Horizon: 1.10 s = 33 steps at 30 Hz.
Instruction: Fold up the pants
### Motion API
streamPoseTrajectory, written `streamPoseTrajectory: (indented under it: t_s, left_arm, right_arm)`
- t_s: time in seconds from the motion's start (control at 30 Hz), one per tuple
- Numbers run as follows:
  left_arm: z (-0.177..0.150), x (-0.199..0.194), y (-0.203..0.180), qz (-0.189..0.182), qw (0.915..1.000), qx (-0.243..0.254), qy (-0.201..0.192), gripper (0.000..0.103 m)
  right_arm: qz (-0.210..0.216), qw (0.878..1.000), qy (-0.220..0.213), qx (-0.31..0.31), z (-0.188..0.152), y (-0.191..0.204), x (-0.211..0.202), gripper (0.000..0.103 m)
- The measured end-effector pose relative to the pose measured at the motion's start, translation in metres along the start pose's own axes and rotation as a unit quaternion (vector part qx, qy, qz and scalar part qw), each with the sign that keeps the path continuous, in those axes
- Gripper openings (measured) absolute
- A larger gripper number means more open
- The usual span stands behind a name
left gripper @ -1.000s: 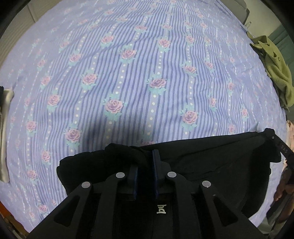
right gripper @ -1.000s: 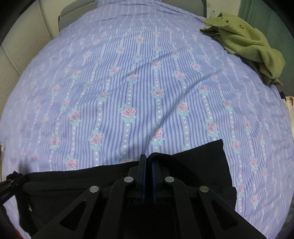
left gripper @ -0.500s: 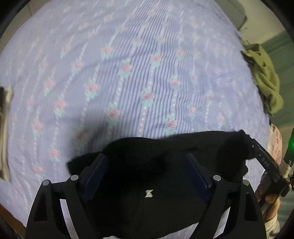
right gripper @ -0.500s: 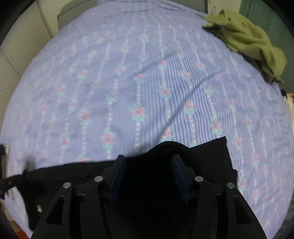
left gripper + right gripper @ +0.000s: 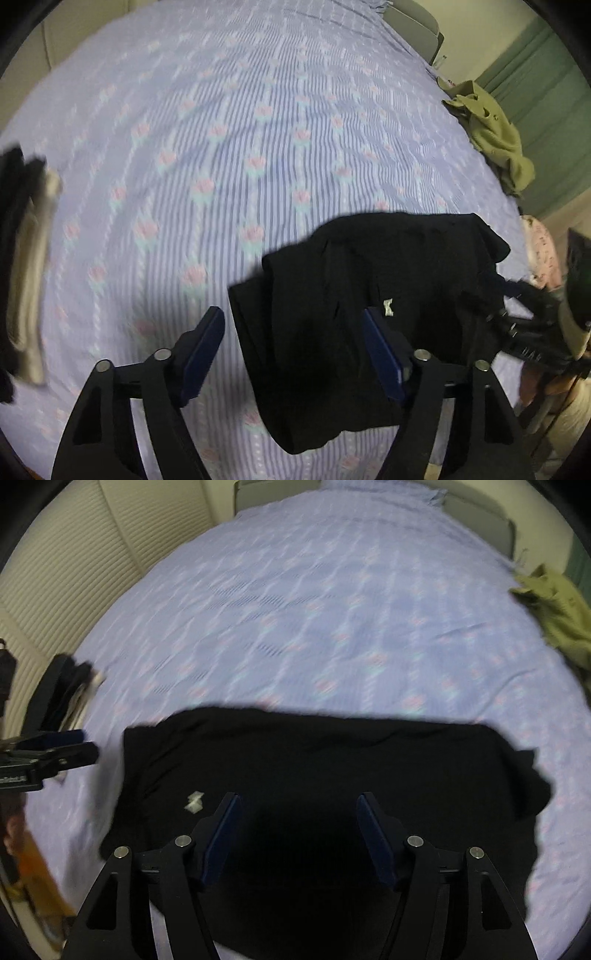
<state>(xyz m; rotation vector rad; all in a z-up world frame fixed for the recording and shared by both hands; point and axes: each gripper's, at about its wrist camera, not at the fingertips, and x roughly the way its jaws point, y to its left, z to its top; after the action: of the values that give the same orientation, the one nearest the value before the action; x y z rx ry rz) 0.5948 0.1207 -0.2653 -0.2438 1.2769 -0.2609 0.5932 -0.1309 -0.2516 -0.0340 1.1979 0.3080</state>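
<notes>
While both grippers gape, one black pants (image 5: 332,760) lies folded.

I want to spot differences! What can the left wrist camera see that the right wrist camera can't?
Only the left wrist view shows the pink patterned cloth at the bed's right edge and the green wall behind.

Only the right wrist view shows the ribbed cream wall and the left tool from the side.

Both show the black pants with their small white tag, the flowery blue bedsheet, the olive green garment, and wide-open tools, like the right tool.
</notes>
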Motion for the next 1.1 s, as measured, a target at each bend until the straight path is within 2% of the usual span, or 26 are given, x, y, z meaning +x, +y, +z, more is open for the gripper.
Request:
streamPoseTrajectory:
  t_s: [0.13,0.27,0.47,0.63,0.67,0.7,0.73,0.8,0.9,1.0,1.1]
  left_arm:
    - [-0.006,0.019,0.009,-0.043,0.9987,-0.027,0.008,0.063]
    - [-0.007,0.045,0.014,-0.069,0.9963,-0.04,0.031,0.05]
    - [-0.001,0.066,0.023,-0.084,0.9938,-0.056,0.047,0.049]
    - [-0.012,0.074,0.034,-0.121,0.9867,-0.092,0.058,0.049]
    - [-0.014,0.074,0.036,-0.133,0.9841,-0.1,0.062,0.047]
    - [-0.016,0.075,0.037,-0.141,0.9822,-0.105,0.067,0.04]
    - [-0.018,0.076,0.037,-0.146,0.9804,-0.11,0.073,0.028]
    - [-0.02,0.072,0.039,-0.145,0.9801,-0.118,0.068,0.022]
    - [-0.024,0.057,0.039,-0.141,0.9809,-0.125,0.049,0.008]
    - [-0.028,0.039,0.04,-0.128,0.9834,-0.125,0.032,0.007]
    - [-0.034,0.038,0.041,-0.104,0.9865,-0.12,0.038,0.007]
  right_arm:
    - [0.003,1.0,0.024,0.0,-0.009,0.014,0.014,0.066]
    - [0.0,0.999,0.034,0.006,-0.013,0.02,0.016,0.065]
    - [-0.011,0.999,0.04,0.004,-0.014,0.029,0.013,0.066]
    - [-0.011,0.999,0.043,-0.005,-0.012,0.042,0.015,0.065]
    - [-0.009,0.999,0.044,-0.007,-0.011,0.044,0.016,0.065]
    - [-0.007,0.999,0.045,-0.009,-0.011,0.046,0.018,0.065]
    - [-0.006,0.999,0.046,-0.012,-0.01,0.049,0.019,0.065]
    - [-0.004,0.999,0.048,-0.016,-0.008,0.053,0.022,0.065]
    - [0.001,0.999,0.048,-0.023,-0.006,0.059,0.023,0.065]
    - [0.013,0.998,0.047,-0.03,-0.006,0.064,0.023,0.065]
    - [0.02,0.998,0.048,-0.037,-0.005,0.069,0.022,0.065]
